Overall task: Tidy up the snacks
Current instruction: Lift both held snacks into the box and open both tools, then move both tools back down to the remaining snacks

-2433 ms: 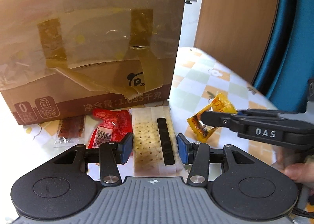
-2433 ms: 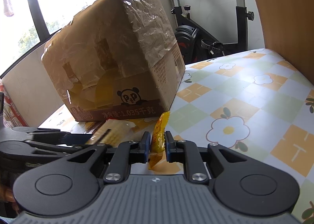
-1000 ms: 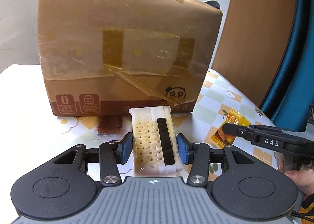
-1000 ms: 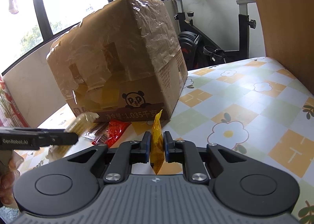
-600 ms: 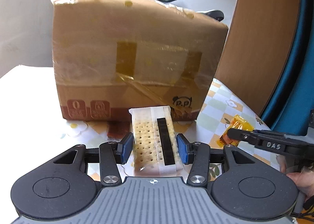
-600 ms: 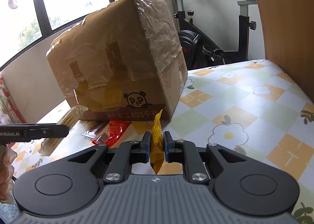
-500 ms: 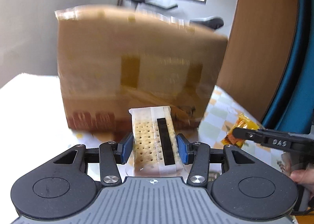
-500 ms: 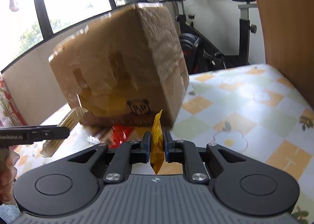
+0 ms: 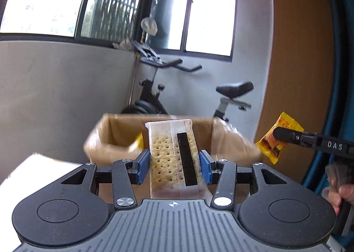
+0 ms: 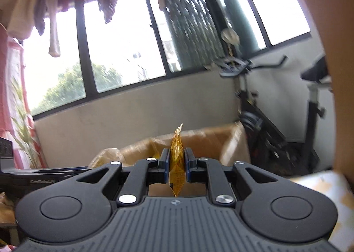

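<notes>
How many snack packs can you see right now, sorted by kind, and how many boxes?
Cracker packs: 1, the cracker pack in the left tool.
Yellow candy packs: 1, the yellow candy pack in the right tool.
Cardboard boxes: 1, the cardboard box, open at the top.
A yellow thing inside the box is too blurred to name, so not counted.
Total: 3.

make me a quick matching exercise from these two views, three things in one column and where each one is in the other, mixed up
Things:
1. cracker packet
2. yellow snack packet
3. cardboard box

Places:
A. open-topped, in front of and below both tongs
B. clamped flat in the left tongs
C. pinched edge-on in the right tongs

Pairs: 1-B, 2-C, 3-A
</notes>
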The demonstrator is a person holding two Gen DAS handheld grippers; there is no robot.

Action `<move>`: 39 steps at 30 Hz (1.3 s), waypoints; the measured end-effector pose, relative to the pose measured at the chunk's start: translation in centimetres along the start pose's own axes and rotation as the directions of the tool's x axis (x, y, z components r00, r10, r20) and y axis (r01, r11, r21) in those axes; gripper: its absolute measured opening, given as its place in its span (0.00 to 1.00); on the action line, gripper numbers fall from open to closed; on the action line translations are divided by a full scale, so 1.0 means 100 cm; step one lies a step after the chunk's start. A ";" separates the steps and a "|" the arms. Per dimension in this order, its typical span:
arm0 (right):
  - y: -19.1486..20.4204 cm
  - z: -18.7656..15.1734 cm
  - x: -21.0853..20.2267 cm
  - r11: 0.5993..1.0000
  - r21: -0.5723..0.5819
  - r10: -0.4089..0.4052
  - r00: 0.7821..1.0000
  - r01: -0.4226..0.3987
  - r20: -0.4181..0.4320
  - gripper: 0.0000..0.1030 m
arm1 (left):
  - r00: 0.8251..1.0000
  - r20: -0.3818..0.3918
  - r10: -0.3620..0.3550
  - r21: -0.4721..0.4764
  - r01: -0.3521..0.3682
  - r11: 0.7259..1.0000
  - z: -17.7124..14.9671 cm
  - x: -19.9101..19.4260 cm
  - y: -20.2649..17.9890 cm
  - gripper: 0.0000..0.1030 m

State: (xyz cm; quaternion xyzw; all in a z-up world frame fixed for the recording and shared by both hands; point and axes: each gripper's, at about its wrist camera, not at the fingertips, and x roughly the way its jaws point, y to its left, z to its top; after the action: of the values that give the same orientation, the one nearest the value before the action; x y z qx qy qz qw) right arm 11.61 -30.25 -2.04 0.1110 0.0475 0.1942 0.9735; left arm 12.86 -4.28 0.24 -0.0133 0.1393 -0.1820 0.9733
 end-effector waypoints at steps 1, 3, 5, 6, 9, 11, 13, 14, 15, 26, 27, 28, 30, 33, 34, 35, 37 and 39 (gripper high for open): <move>0.003 0.005 0.009 1.000 -0.008 0.003 1.000 -0.003 0.003 0.14 | 1.000 0.005 0.002 -0.002 -0.002 1.000 0.008 0.006 0.001 0.49; 0.008 0.012 0.029 1.000 -0.019 -0.001 1.000 0.001 -0.001 0.14 | 1.000 0.015 0.007 0.004 -0.007 1.000 0.020 0.019 0.001 0.49; 0.010 0.015 0.050 1.000 -0.010 -0.016 1.000 0.016 -0.018 0.14 | 1.000 0.017 0.015 0.019 -0.015 1.000 0.030 0.035 0.000 0.49; 0.008 0.016 0.062 1.000 0.006 -0.026 0.999 0.026 -0.032 0.14 | 1.000 0.010 0.017 0.023 -0.018 1.000 0.034 0.043 0.000 0.49; -0.001 0.010 0.094 0.995 0.069 -0.061 0.993 0.068 -0.100 0.14 | 0.999 -0.035 0.037 0.034 -0.036 0.999 0.038 0.067 0.001 0.49; -0.008 0.004 0.111 0.990 0.089 -0.092 0.985 0.106 -0.148 0.14 | 0.996 -0.057 0.068 0.044 -0.065 0.997 0.035 0.079 0.003 0.49; -0.011 -0.004 0.120 0.984 0.090 -0.134 0.974 0.152 -0.180 0.14 | 0.993 -0.083 0.079 0.040 -0.075 0.996 0.032 0.091 0.007 0.49; -0.012 -0.006 0.122 0.980 0.091 -0.155 0.969 0.175 -0.193 0.14 | 0.992 -0.095 0.085 0.039 -0.081 0.996 0.032 0.095 0.009 0.49; -0.014 -0.008 0.124 0.977 0.089 -0.173 0.964 0.194 -0.203 0.15 | 0.990 -0.103 0.093 0.041 -0.089 0.995 0.031 0.098 0.011 0.49; 0.008 -0.002 0.104 0.970 -0.027 -0.244 0.955 0.243 -0.167 0.48 | 0.995 -0.055 0.087 0.056 -0.084 0.995 0.034 0.082 0.021 0.72; 0.011 -0.002 0.101 0.969 -0.044 -0.246 0.956 0.242 -0.157 0.48 | 0.995 -0.047 0.083 0.053 -0.081 0.995 0.034 0.077 0.023 0.72; 0.015 -0.003 0.096 0.967 -0.066 -0.253 0.956 0.245 -0.146 0.48 | 0.996 -0.040 0.082 0.052 -0.080 0.995 0.033 0.074 0.026 0.72; 0.022 -0.005 0.087 0.963 -0.104 -0.262 0.957 0.250 -0.124 0.48 | 0.996 -0.030 0.086 0.046 -0.085 0.995 0.030 0.063 0.030 0.72; 0.027 -0.010 0.072 0.957 -0.131 -0.271 0.958 0.258 -0.091 0.48 | 0.994 -0.026 0.102 0.023 -0.102 0.995 0.025 0.049 0.041 0.72; 0.028 -0.012 0.066 0.955 -0.138 -0.274 0.959 0.261 -0.080 0.48 | 0.993 -0.024 0.112 0.015 -0.112 0.994 0.022 0.043 0.045 0.72; 0.030 -0.014 0.061 0.954 -0.142 -0.277 0.958 0.265 -0.072 0.48 | 0.992 -0.022 0.121 0.009 -0.121 0.993 0.019 0.038 0.050 0.72; 0.031 -0.018 0.053 0.952 -0.146 -0.282 0.957 0.270 -0.066 0.48 | 0.990 -0.017 0.138 0.003 -0.138 0.990 0.012 0.026 0.060 0.72; 0.033 -0.023 0.044 0.949 -0.151 -0.288 0.956 0.277 -0.057 0.48 | 0.988 -0.015 0.151 0.003 -0.151 0.988 0.007 0.016 0.069 0.72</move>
State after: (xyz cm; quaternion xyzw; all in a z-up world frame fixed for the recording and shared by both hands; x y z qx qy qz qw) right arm 14.14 -25.12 -3.68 0.0262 0.0872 0.0598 0.9940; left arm 16.93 1.54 -0.02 -0.0005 0.1470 -0.1079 0.9832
